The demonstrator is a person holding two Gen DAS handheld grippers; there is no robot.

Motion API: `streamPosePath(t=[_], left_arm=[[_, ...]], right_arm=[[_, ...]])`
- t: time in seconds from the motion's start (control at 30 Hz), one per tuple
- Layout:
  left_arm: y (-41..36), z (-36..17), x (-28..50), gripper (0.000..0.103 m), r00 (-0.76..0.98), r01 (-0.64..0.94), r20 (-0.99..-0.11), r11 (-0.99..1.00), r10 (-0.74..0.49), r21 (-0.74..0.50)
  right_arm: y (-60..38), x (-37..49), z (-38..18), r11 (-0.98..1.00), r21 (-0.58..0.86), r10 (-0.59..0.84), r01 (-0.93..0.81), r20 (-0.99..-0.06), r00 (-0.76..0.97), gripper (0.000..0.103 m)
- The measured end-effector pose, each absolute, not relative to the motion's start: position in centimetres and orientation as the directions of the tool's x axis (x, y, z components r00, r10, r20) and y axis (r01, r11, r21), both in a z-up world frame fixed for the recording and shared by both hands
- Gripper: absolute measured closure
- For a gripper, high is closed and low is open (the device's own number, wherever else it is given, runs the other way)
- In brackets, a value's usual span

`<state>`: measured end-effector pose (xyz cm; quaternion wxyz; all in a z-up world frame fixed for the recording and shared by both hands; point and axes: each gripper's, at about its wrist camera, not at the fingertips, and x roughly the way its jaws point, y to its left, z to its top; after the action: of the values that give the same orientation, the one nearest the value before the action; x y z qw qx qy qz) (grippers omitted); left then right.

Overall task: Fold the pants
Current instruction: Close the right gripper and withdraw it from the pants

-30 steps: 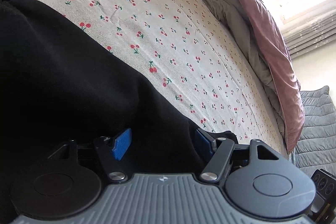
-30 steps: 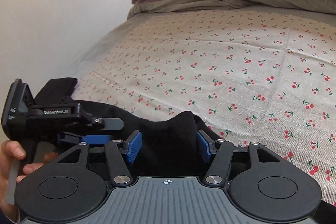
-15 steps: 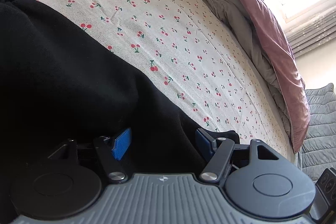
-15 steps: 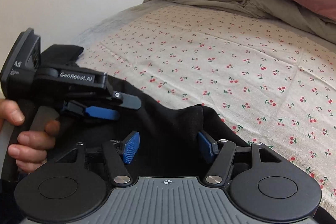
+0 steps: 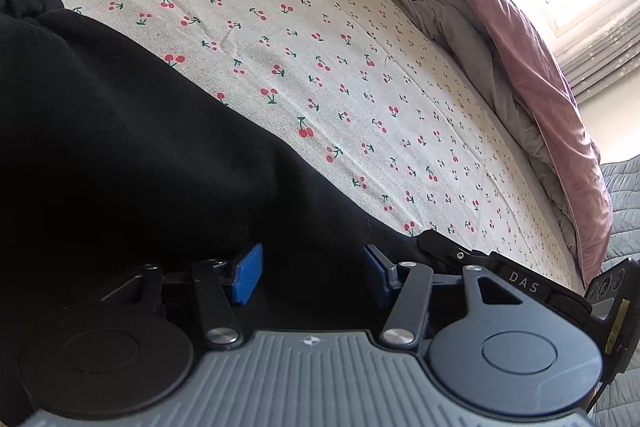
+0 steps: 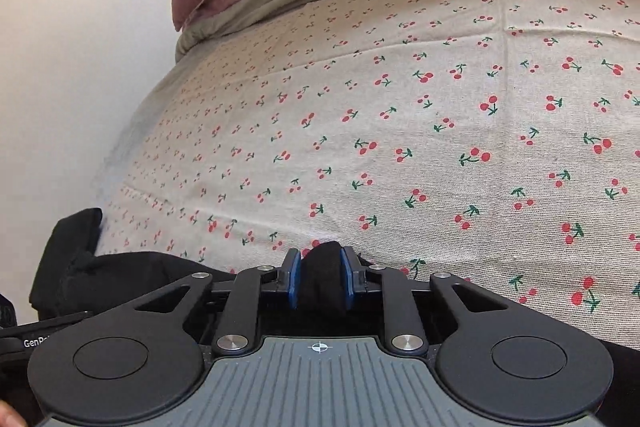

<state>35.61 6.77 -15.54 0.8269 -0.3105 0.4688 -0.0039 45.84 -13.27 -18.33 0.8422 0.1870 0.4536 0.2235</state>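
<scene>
Right hand-held gripper [image 6: 320,277] just closed, pinching a fold of the black pants [image 6: 322,283]; left hand-held gripper [image 5: 312,277] narrowing around pants on the cherry-print bed [image 5: 320,39], pads not visibly pressing.

Black tool [image 6: 319,281], blue pads [image 6: 293,283]

One pair of black pants [image 5: 120,147], one cherry-print sheet [image 5: 320,67], one pink duvet [image 5: 540,59], one grey blanket [image 5: 452,27], two grippers: left gripper [image 5: 310,273], right gripper [image 6: 320,277]. Blue pads [image 5: 248,273]: four.
</scene>
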Motion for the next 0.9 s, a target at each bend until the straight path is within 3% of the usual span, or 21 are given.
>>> streamPosePath(t=[0.1,0.2,0.33,0.43,0.5,0.67,0.77,0.8,0.9], left_arm=[[7.9,-15.3,35.0,0.074,0.581,-0.339,-0.767,0.776,-0.271,-0.531],[9.8,-13.9,33.7,0.075,0.657,-0.383,-0.730,0.752,-0.186,-0.536],[11.0,-12.4,33.0,0.075,0.700,-0.442,-0.714,0.786,0.001,-0.432],[11.9,-13.3,33.4,0.079,0.659,-0.485,-0.753,0.764,-0.001,-0.426],[11.9,-13.4,33.5,0.091,0.644,-0.499,-0.765,0.768,0.020,-0.401],[12.4,-13.4,33.6,0.096,0.633,-0.515,-0.774,0.759,0.025,-0.397],[12.6,-13.4,33.5,0.102,0.622,-0.532,-0.782,0.749,0.029,-0.395],[12.8,-13.5,33.4,0.103,0.618,-0.538,-0.785,0.743,0.027,-0.398],[13.6,-13.8,33.6,0.103,0.609,-0.548,-0.793,0.722,-0.001,-0.421]], right_arm=[[-13.2,45.2,-17.7,0.854,0.478,0.508,-0.207,-0.676,0.534,0.093],[-13.2,44.3,-15.7,0.869,0.453,0.474,-0.200,-0.644,0.601,0.097],[-13.7,43.9,-14.7,0.885,0.430,0.433,-0.179,-0.617,0.658,0.100],[-12.7,44.0,-16.5,0.917,0.363,0.377,-0.165,-0.657,0.653,0.101],[-11.9,43.8,-17.3,0.934,0.321,0.338,-0.155,-0.662,0.669,0.101],[-11.2,43.5,-17.5,0.958,0.262,0.267,-0.118,-0.662,0.700,0.101],[-11.0,43.4,-16.7,0.973,0.205,0.221,-0.108,-0.682,0.697,0.096],[-11.2,43.0,-15.7,0.975,0.199,0.209,-0.097,-0.679,0.704,0.089],[-12.2,41.4,-12.6,0.970,0.218,0.227,-0.109,-0.646,0.728,0.087]])
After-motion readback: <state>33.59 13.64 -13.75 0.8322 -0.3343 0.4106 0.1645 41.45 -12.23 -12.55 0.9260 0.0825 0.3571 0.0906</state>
